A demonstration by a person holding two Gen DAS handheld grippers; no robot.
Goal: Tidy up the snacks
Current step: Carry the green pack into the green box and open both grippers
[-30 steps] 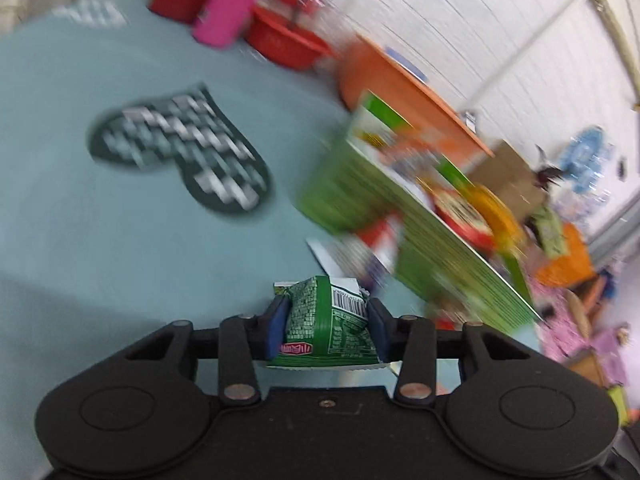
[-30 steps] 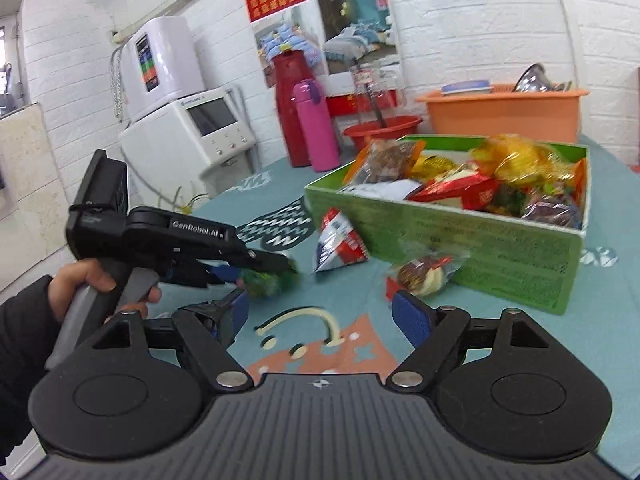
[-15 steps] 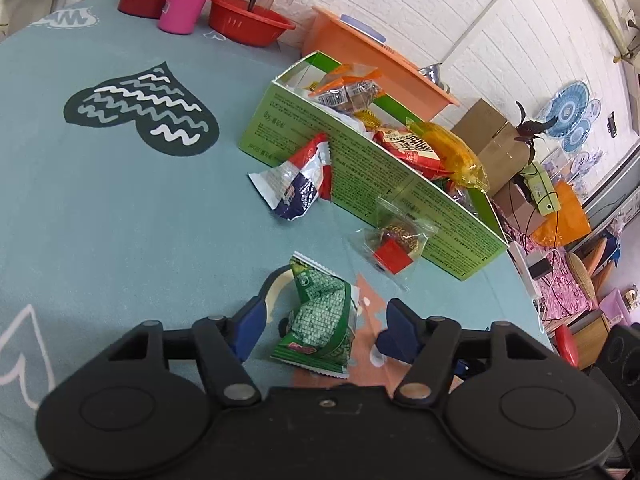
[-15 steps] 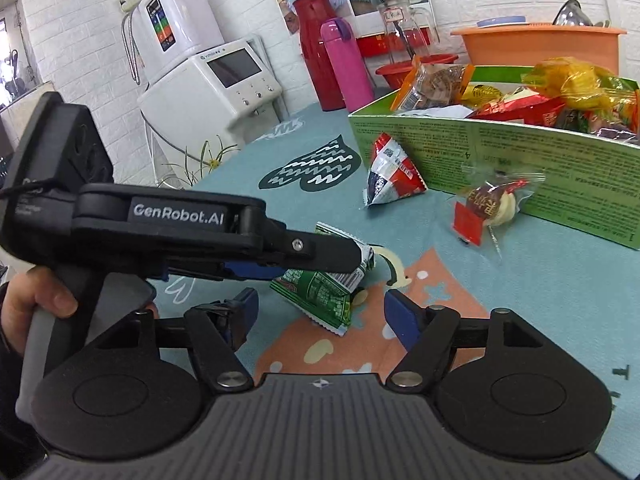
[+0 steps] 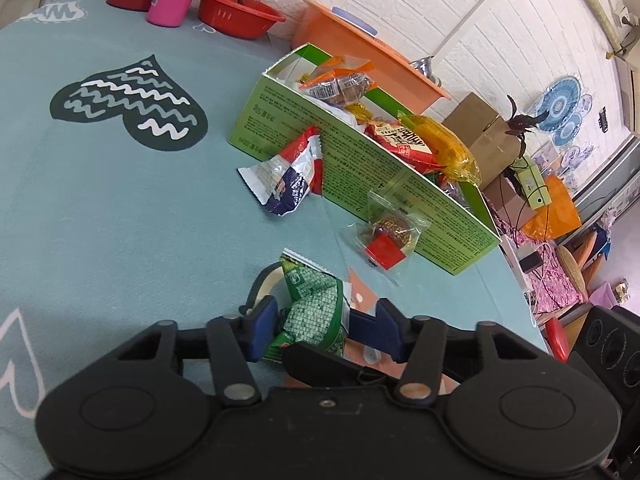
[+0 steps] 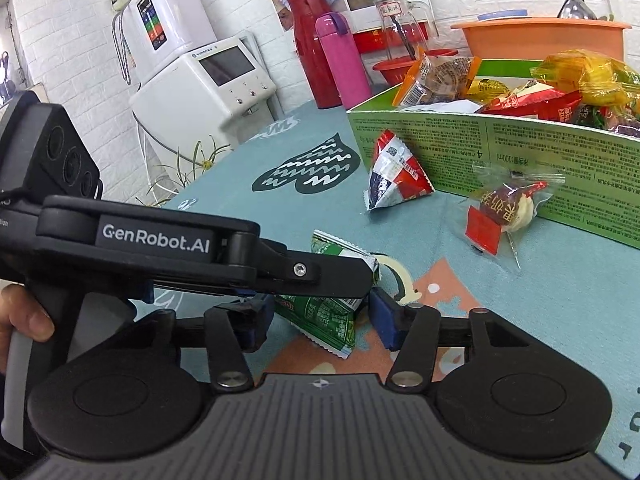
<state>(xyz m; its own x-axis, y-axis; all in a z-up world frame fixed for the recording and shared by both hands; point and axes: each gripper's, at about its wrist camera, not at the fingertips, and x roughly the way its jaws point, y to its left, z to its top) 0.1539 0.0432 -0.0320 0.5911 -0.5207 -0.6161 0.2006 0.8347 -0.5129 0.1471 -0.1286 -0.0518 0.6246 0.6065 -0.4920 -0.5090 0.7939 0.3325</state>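
Left wrist view, packet: the green snack packet (image 5: 316,312) lies on the counter (image 5: 100,220), right between my left gripper (image 5: 320,320) fingers.
Left wrist view, fingers: half-wide and closing; the left pad (image 5: 262,318) is at the wrapper's edge, but I can't say it presses, and the far pad stands clear.
Left wrist view, destination: the green box (image 5: 360,152) sits ahead, already piled with snacks; a red-white-blue pouch (image 5: 288,176) leans on its wall and a clear-wrapped sweet (image 5: 386,236) lies just beside it.
Right wrist view, packet: same green packet, crumpled on the orange patch of the cloth, under the tip of the left tool.
Right wrist view, fingers: my right gripper (image 6: 316,320) straddles the packet, wide and closing, pads not yet on it.
Step in hand: I judge this a handover or regrasp of the green packet.
Next move: one gripper must pinch firmly, the other back off, then lift over the box wall.
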